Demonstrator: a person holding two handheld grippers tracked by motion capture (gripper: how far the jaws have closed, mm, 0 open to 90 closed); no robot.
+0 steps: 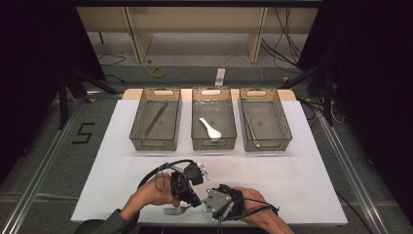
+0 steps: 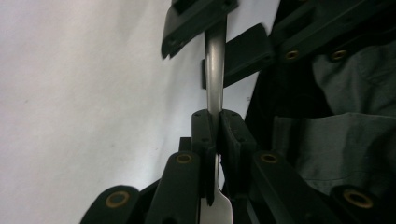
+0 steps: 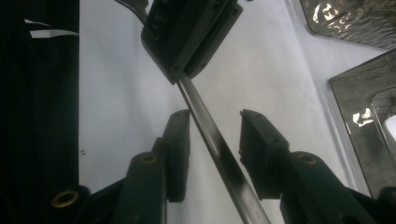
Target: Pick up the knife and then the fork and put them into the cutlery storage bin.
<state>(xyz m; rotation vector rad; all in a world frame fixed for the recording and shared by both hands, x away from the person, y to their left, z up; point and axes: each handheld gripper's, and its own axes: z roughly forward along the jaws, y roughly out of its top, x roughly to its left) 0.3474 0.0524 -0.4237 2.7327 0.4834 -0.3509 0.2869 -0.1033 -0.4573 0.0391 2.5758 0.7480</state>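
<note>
A metal fork hovers near the table's front edge, tines pointing left. My left gripper is shut on the fork's handle, its pads pinching the flat of the handle close to the neck. My right gripper faces it from the right. In the right gripper view the handle runs slantwise between my right gripper's two jaws, which stand apart with a gap on the right side. The left gripper clamps the handle farther along. In the left gripper view the right gripper straddles the handle's far end.
Three mesh trays stand in a row at the back of the white table cover: the left tray with a thin metal tool, the middle tray with a white spoon, the right tray with a slim metal utensil.
</note>
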